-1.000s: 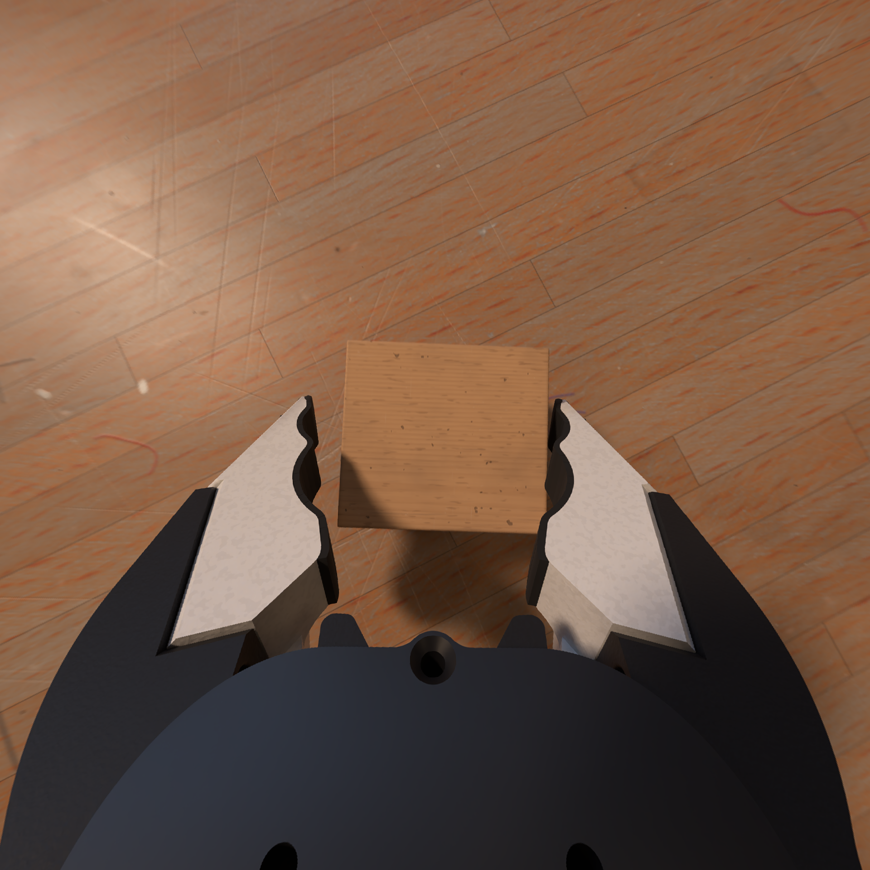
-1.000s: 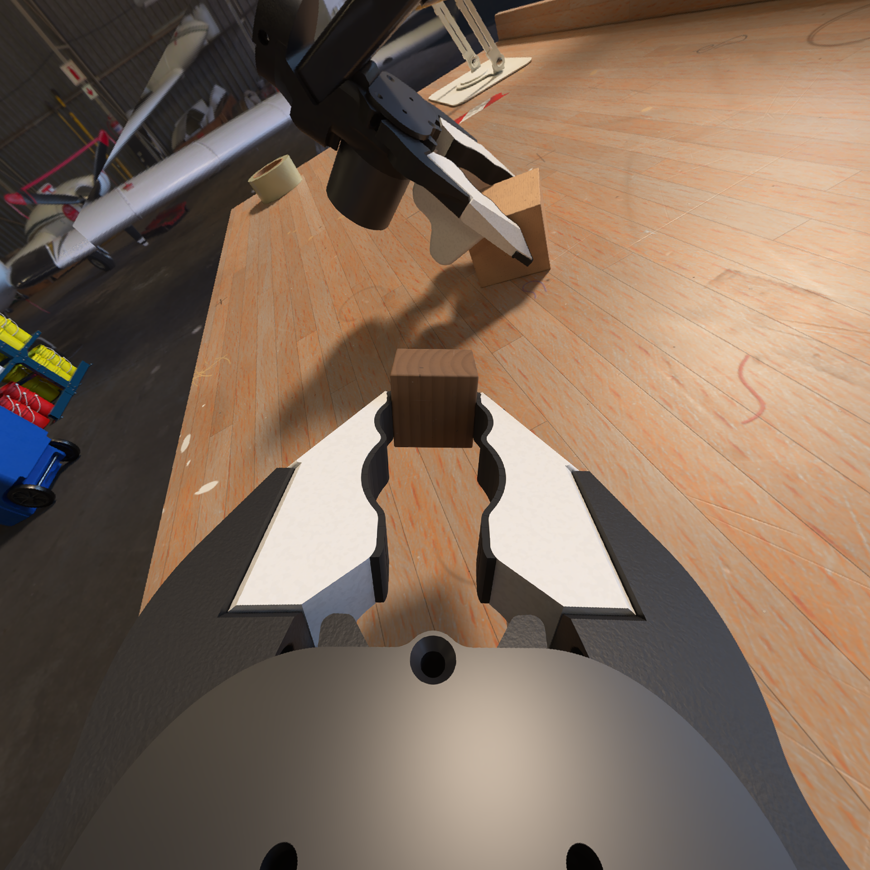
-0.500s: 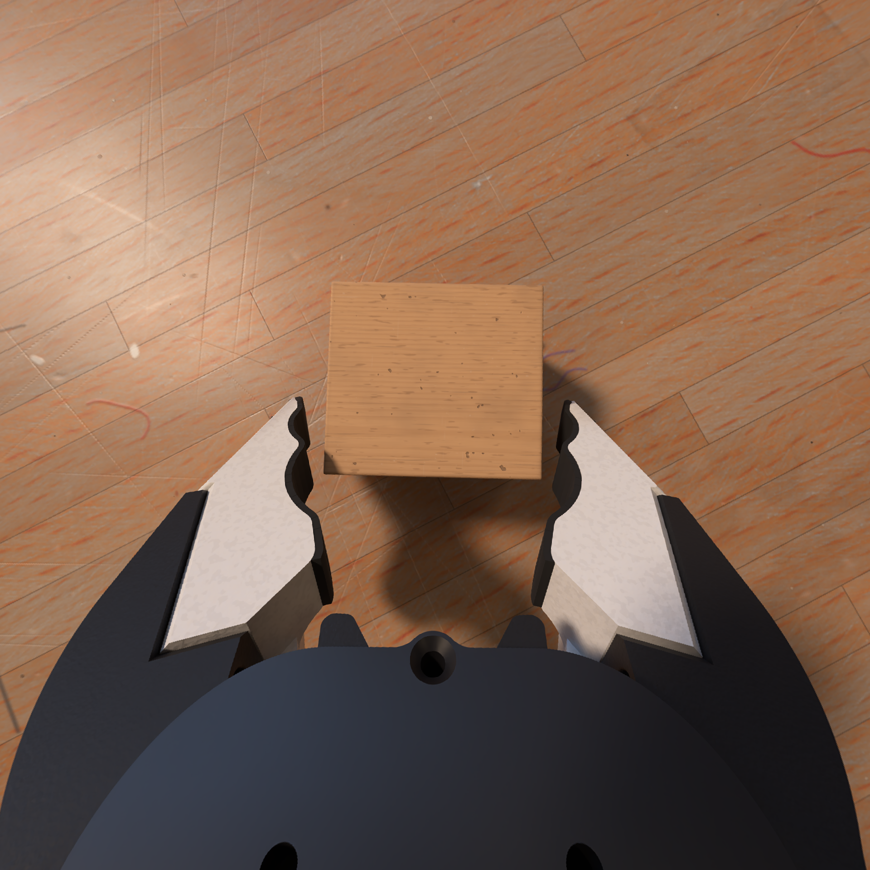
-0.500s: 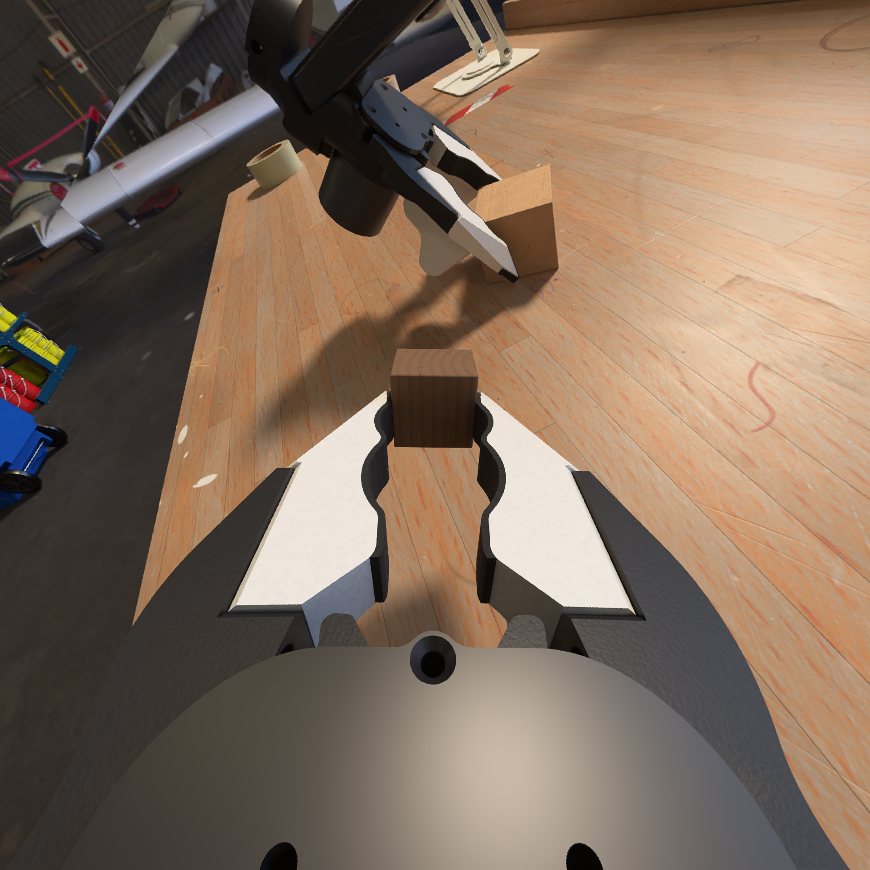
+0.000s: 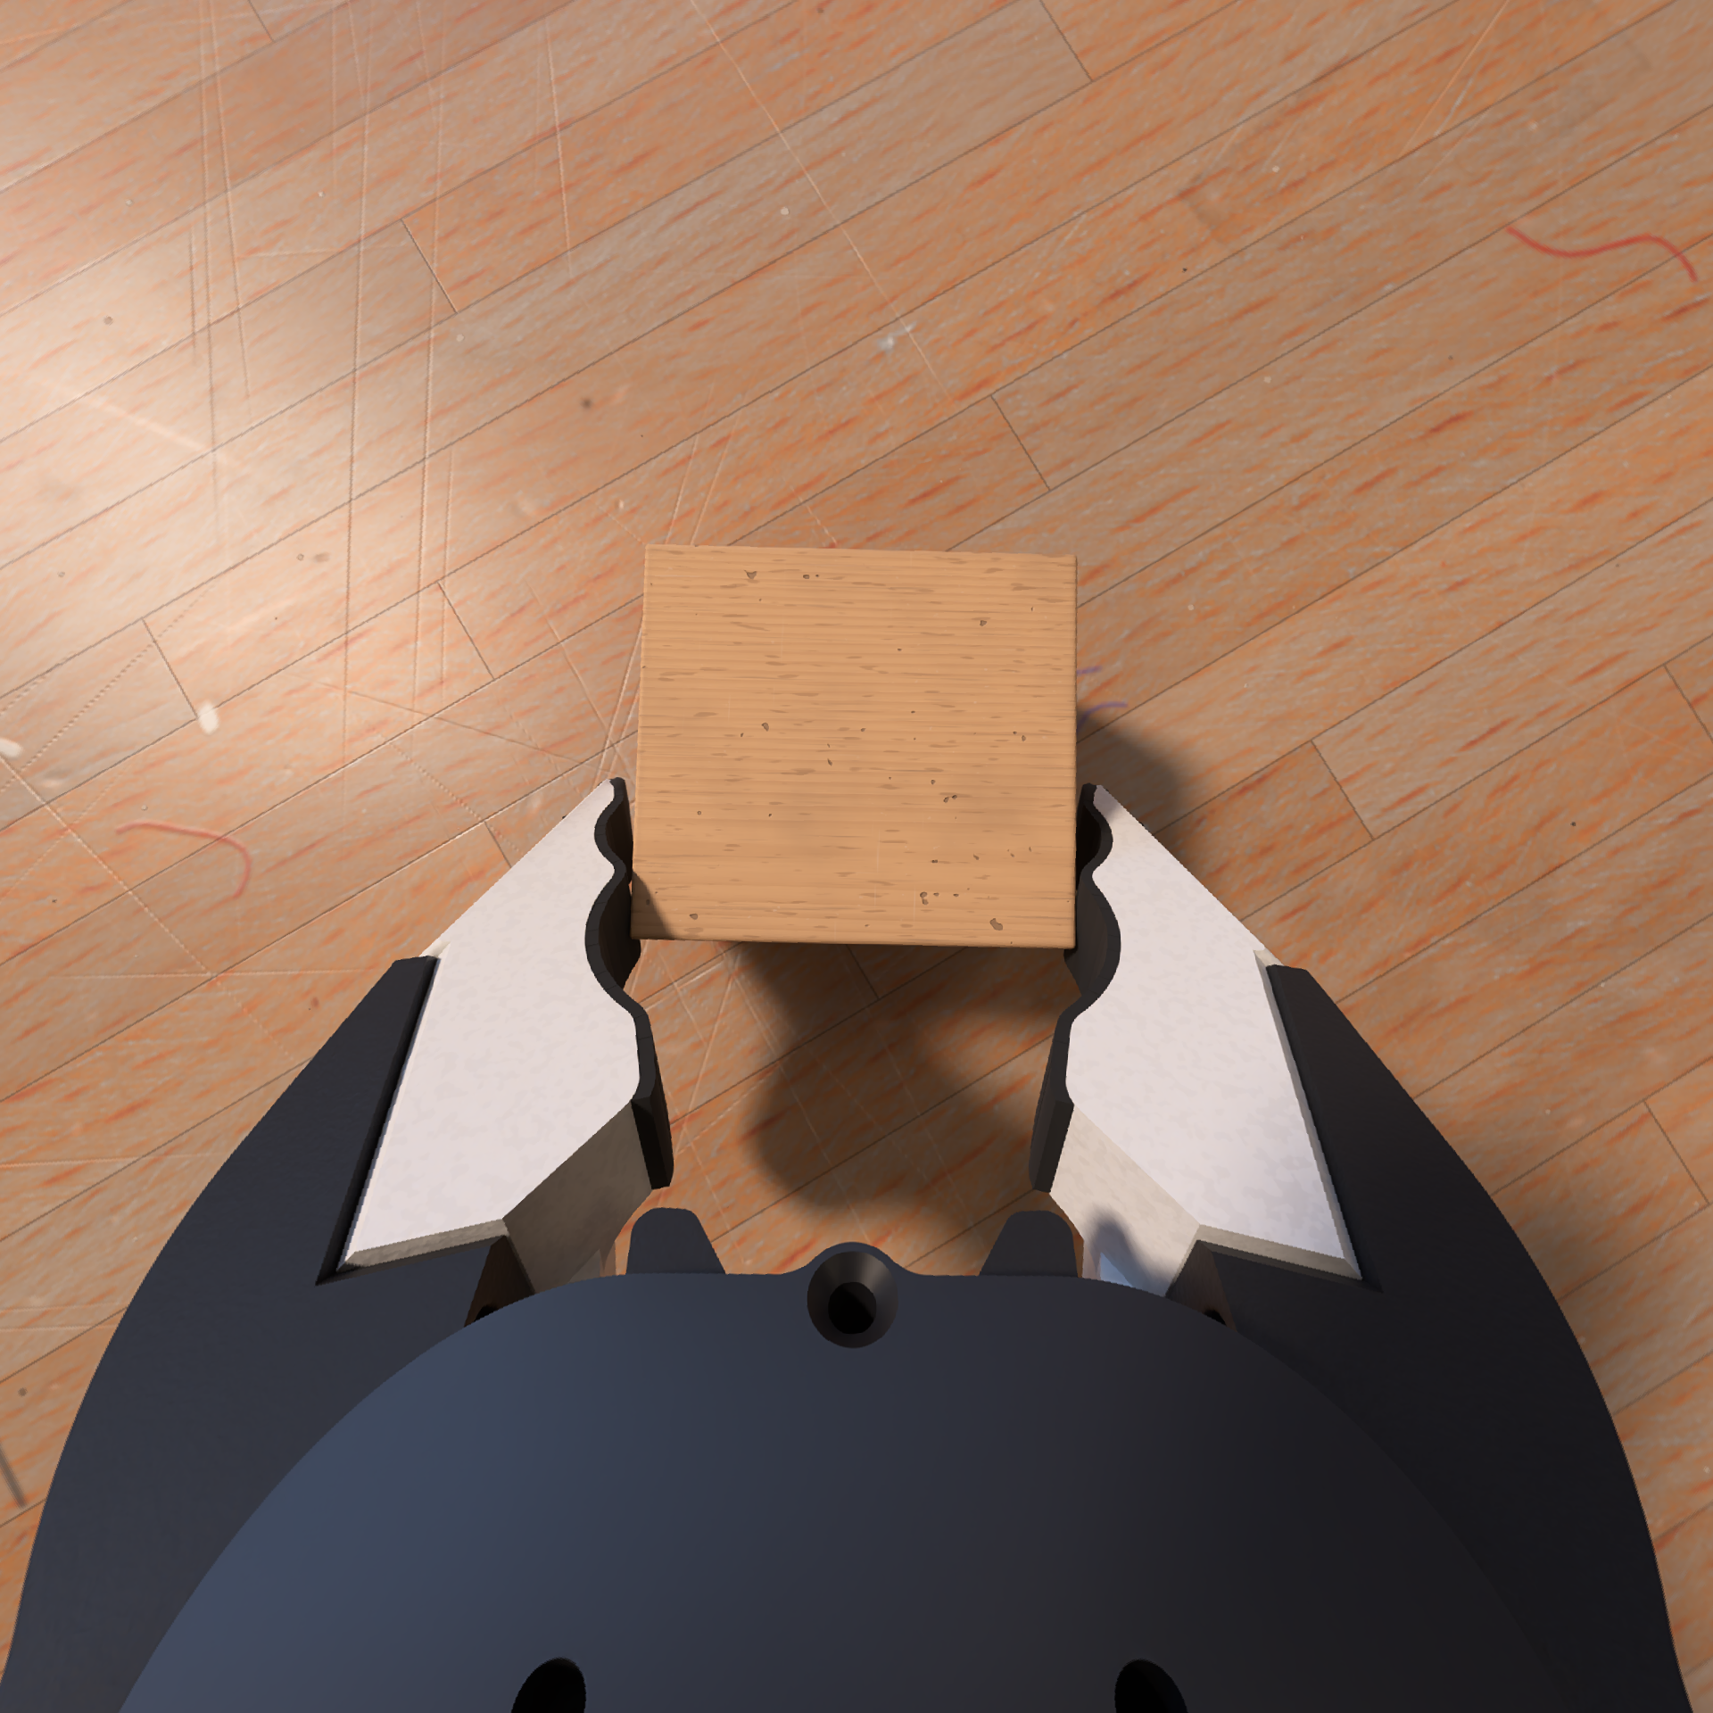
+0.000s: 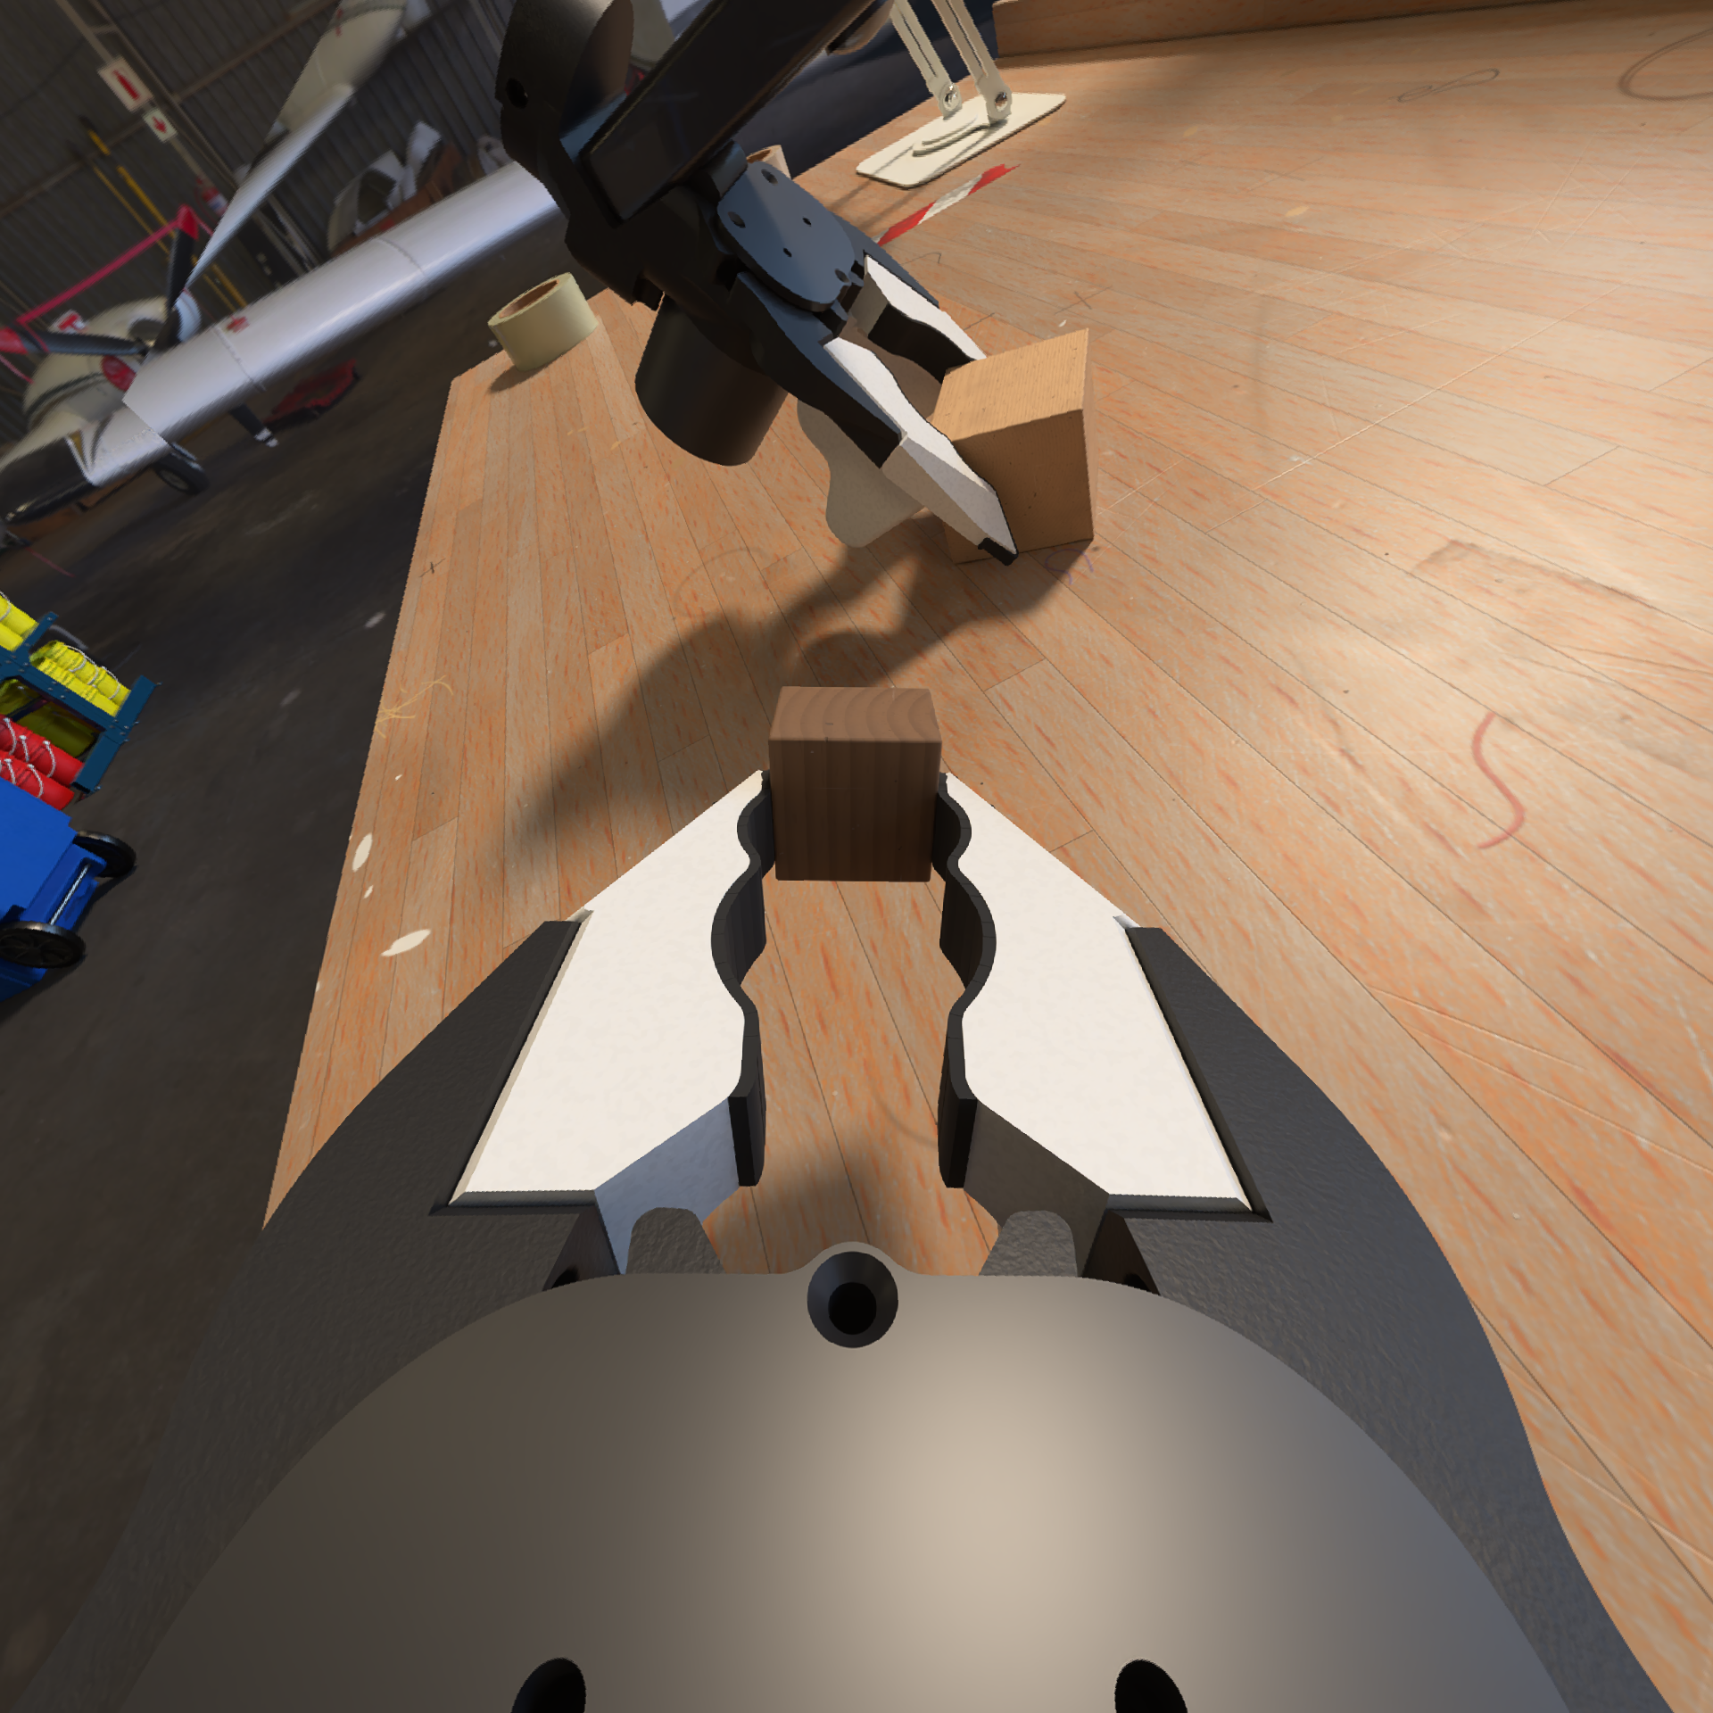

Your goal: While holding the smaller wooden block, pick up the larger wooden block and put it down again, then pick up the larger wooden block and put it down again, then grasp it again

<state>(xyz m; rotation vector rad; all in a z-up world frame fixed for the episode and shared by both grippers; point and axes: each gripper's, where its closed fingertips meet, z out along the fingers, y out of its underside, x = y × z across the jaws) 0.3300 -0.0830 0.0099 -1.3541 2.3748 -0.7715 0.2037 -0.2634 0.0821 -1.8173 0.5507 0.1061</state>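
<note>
The larger wooden block (image 5: 857, 751), light tan, rests on the wooden table (image 5: 371, 371). My left gripper (image 5: 853, 806) straddles its near part, with both fingertips against its sides. The right wrist view shows the same: the left gripper (image 6: 987, 454) angles down over the larger block (image 6: 1029, 436), one fingertip near the table. My right gripper (image 6: 853, 788) is shut on the smaller wooden block (image 6: 853, 742), dark brown, and holds it above the table, in front of the left gripper.
A roll of tape (image 6: 542, 320) lies near the table's far left corner and a white stand base (image 6: 964, 134) sits farther back. The table's left edge (image 6: 408, 742) drops to a dark floor with an aircraft (image 6: 278, 324) and a blue cart (image 6: 37, 881).
My left gripper had drawn back from the larger block with its fingers wider. It has moved forward again and its fingers have closed onto the block's sides. The right gripper stays put.
</note>
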